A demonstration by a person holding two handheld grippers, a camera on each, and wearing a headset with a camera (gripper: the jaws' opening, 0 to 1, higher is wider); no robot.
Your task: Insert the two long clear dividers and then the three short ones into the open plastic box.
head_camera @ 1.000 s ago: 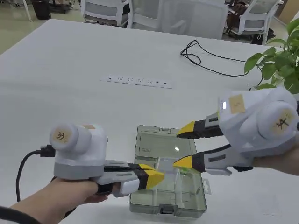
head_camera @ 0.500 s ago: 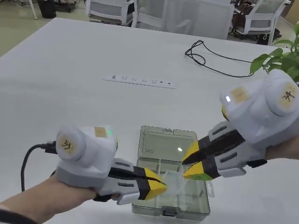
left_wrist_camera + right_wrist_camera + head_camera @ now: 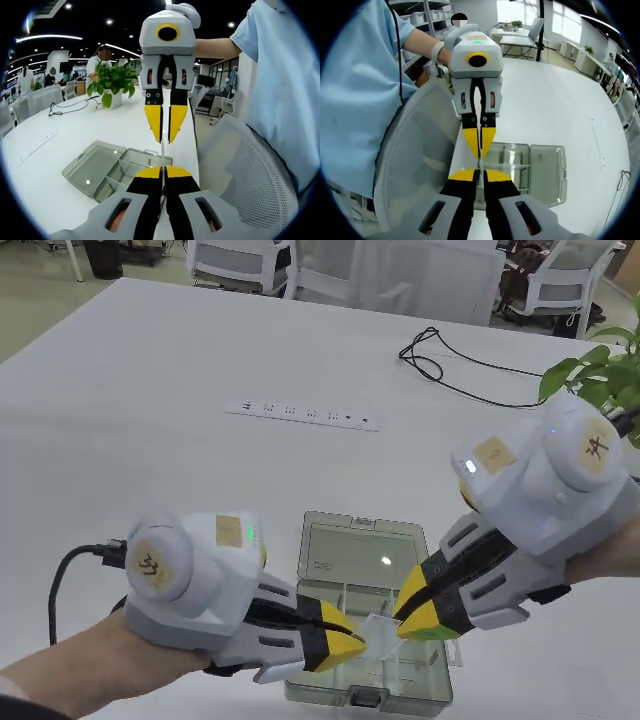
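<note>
The open clear plastic box lies on the white table in the head view, its lid folded back on the far side. Just above its base hangs a small clear divider. My left gripper is shut on the divider's left edge, and my right gripper is shut on its right edge. In the left gripper view my left gripper pinches the divider edge-on, facing the right gripper, with the box below. The right gripper view mirrors this: right gripper, divider, box.
A white power strip lies mid-table, with a coiled black cable beyond it. A green plant stands at the right edge. Chairs line the far side. A black cord trails from the left gripper.
The right gripper has come down and left to meet the left gripper's tips, and its jaws have gone from open to shut on the divider. The left gripper shifted slightly right.
</note>
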